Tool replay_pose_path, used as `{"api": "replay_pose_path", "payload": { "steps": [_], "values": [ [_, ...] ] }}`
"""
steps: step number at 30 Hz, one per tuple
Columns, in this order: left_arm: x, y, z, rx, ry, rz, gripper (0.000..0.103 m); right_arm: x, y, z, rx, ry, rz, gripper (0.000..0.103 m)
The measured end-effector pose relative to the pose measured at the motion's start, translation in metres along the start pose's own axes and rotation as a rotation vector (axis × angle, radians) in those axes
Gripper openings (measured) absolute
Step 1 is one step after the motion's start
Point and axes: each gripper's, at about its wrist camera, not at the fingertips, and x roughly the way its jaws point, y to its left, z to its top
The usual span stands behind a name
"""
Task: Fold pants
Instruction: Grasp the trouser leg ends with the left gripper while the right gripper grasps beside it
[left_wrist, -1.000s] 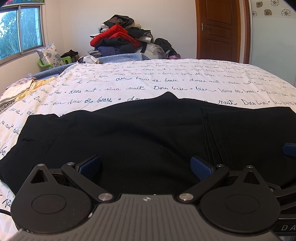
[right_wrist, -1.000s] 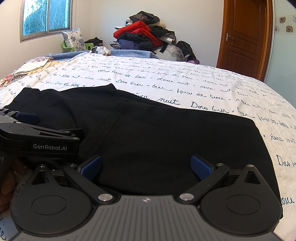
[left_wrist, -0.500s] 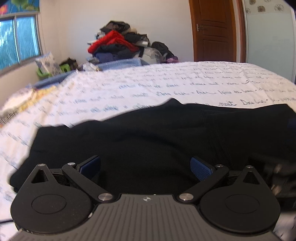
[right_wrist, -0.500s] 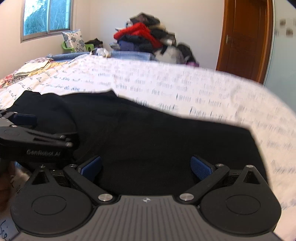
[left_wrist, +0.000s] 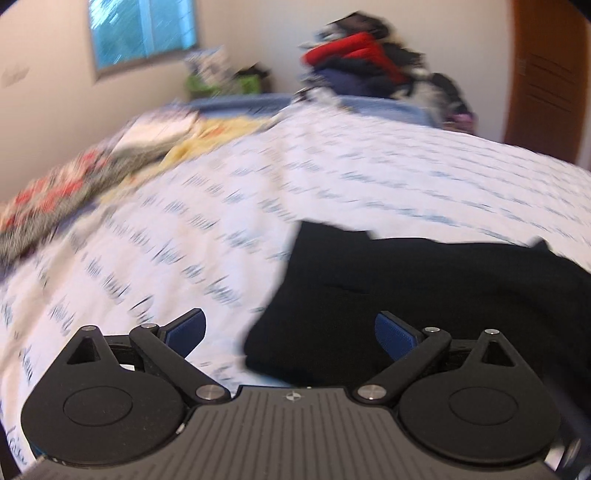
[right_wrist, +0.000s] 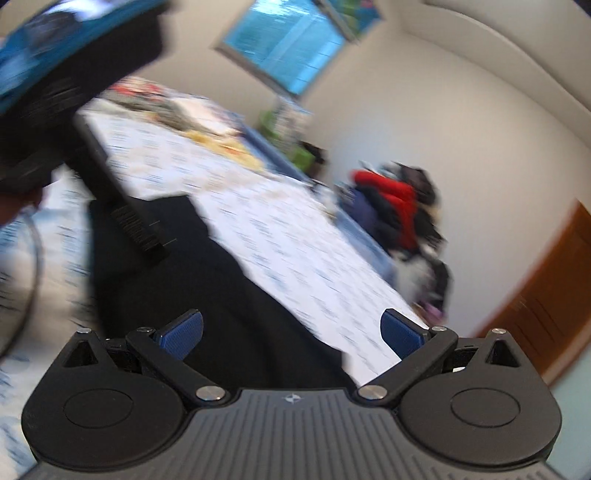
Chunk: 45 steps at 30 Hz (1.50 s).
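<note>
The black pants (left_wrist: 424, 288) lie flat on the white bed sheet with blue writing (left_wrist: 332, 166). My left gripper (left_wrist: 291, 332) hovers over their left edge. Its jaws are closing but still wide, and its blue pads press on nothing: only sheet and the pants' edge show below the gap. In the strongly tilted right wrist view, my right gripper (right_wrist: 291, 332) stands open above the pants (right_wrist: 221, 288) with nothing between its pads. Both views are blurred by motion.
A heap of red and dark clothes (left_wrist: 362, 62) sits at the far side of the bed, beside a brown door (left_wrist: 546, 85). Folded patterned linens (left_wrist: 74, 177) lie at the left edge under a window (left_wrist: 144, 33). The left tool's black body (right_wrist: 55, 92) fills the right view's upper left.
Both grippers have lifted off the pants and swung. The left view has turned left, putting the pants at lower right. The right view has rolled hard. The left pads stand slightly closer together.
</note>
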Motion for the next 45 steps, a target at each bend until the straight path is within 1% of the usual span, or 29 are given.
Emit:
{"api": "replay_pose_path", "payload": {
  "steps": [1, 2, 3, 5, 6, 7, 10, 12, 13, 14, 19, 20, 21, 23, 25, 26, 28, 31, 34, 35, 37, 38, 39, 40, 41, 42, 43, 44, 45],
  "values": [
    [0.005, 0.012, 0.002, -0.038, 0.031, -0.006, 0.093, 0.003, 0.012, 0.008, -0.031, -0.005, 0.016, 0.103],
    [0.009, 0.025, 0.004, -0.079, 0.066, -0.023, 0.088, 0.006, 0.023, 0.012, -0.062, -0.008, 0.02, 0.103],
    [0.014, 0.036, 0.005, -0.124, 0.103, -0.055, 0.085, 0.009, 0.033, 0.016, -0.09, -0.009, 0.03, 0.102],
    [0.021, 0.055, 0.004, -0.213, 0.171, -0.156, 0.085, 0.013, 0.051, 0.021, -0.139, -0.01, 0.076, 0.101],
    [0.026, 0.062, 0.003, -0.252, 0.2, -0.206, 0.085, 0.014, 0.06, 0.023, -0.159, -0.012, 0.097, 0.097],
    [0.028, 0.069, 0.001, -0.287, 0.222, -0.246, 0.085, 0.016, 0.066, 0.024, -0.175, -0.012, 0.111, 0.095],
    [0.033, 0.075, -0.004, -0.355, 0.257, -0.336, 0.086, 0.025, 0.086, 0.027, -0.235, 0.001, 0.126, 0.091],
    [0.037, 0.08, -0.005, -0.394, 0.279, -0.39, 0.087, 0.032, 0.099, 0.028, -0.277, 0.013, 0.128, 0.079],
    [0.039, 0.079, -0.007, -0.415, 0.291, -0.418, 0.087, 0.035, 0.104, 0.029, -0.288, 0.018, 0.13, 0.075],
    [0.041, 0.08, -0.007, -0.435, 0.303, -0.449, 0.087, 0.038, 0.107, 0.03, -0.294, 0.019, 0.129, 0.068],
    [0.058, 0.092, -0.011, -0.567, 0.358, -0.593, 0.089, 0.055, 0.125, 0.034, -0.355, 0.004, 0.081, 0.057],
    [0.062, 0.094, -0.012, -0.592, 0.366, -0.617, 0.089, 0.059, 0.129, 0.036, -0.366, -0.005, 0.078, 0.051],
    [0.065, 0.096, -0.012, -0.617, 0.373, -0.635, 0.09, 0.063, 0.133, 0.037, -0.379, -0.013, 0.07, 0.044],
    [0.073, 0.098, -0.013, -0.657, 0.382, -0.664, 0.091, 0.07, 0.139, 0.038, -0.408, -0.019, 0.048, 0.034],
    [0.078, 0.098, -0.013, -0.683, 0.391, -0.684, 0.091, 0.075, 0.141, 0.04, -0.408, -0.028, 0.052, 0.028],
    [0.08, 0.098, -0.013, -0.692, 0.392, -0.694, 0.091, 0.076, 0.138, 0.042, -0.384, -0.032, 0.064, 0.023],
    [0.084, 0.096, -0.012, -0.704, 0.389, -0.714, 0.091, 0.075, 0.124, 0.047, -0.284, -0.031, 0.096, 0.022],
    [0.092, 0.093, -0.007, -0.717, 0.378, -0.723, 0.09, 0.072, 0.087, 0.056, -0.042, -0.021, 0.165, 0.022],
    [0.099, 0.085, 0.002, -0.724, 0.368, -0.72, 0.089, 0.072, 0.056, 0.06, 0.14, -0.017, 0.228, 0.022],
    [0.1, 0.081, 0.005, -0.716, 0.361, -0.715, 0.088, 0.072, 0.048, 0.059, 0.185, -0.001, 0.265, 0.022],
    [0.102, 0.075, 0.012, -0.682, 0.344, -0.662, 0.088, 0.072, 0.031, 0.059, 0.253, 0.039, 0.422, 0.022],
    [0.102, 0.072, 0.015, -0.655, 0.332, -0.641, 0.086, 0.069, 0.02, 0.057, 0.306, 0.03, 0.498, 0.022],
    [0.102, 0.07, 0.017, -0.628, 0.324, -0.623, 0.082, 0.066, 0.008, 0.055, 0.36, 0.022, 0.549, 0.022],
    [0.101, 0.068, 0.018, -0.605, 0.32, -0.61, 0.08, 0.066, -0.002, 0.054, 0.405, 0.02, 0.577, 0.022],
    [0.101, 0.066, 0.02, -0.585, 0.315, -0.601, 0.075, 0.067, -0.013, 0.052, 0.448, 0.017, 0.576, 0.022],
    [0.101, 0.065, 0.021, -0.572, 0.311, -0.588, 0.067, 0.072, -0.023, 0.049, 0.491, 0.026, 0.551, 0.022],
    [0.1, 0.064, 0.021, -0.562, 0.309, -0.571, 0.063, 0.079, -0.03, 0.046, 0.522, 0.054, 0.512, 0.022],
    [0.099, 0.063, 0.021, -0.551, 0.305, -0.551, 0.054, 0.091, -0.034, 0.042, 0.543, 0.099, 0.466, 0.022],
    [0.098, 0.063, 0.021, -0.536, 0.298, -0.531, 0.048, 0.104, -0.034, 0.037, 0.557, 0.15, 0.442, 0.022]
  ]
}}
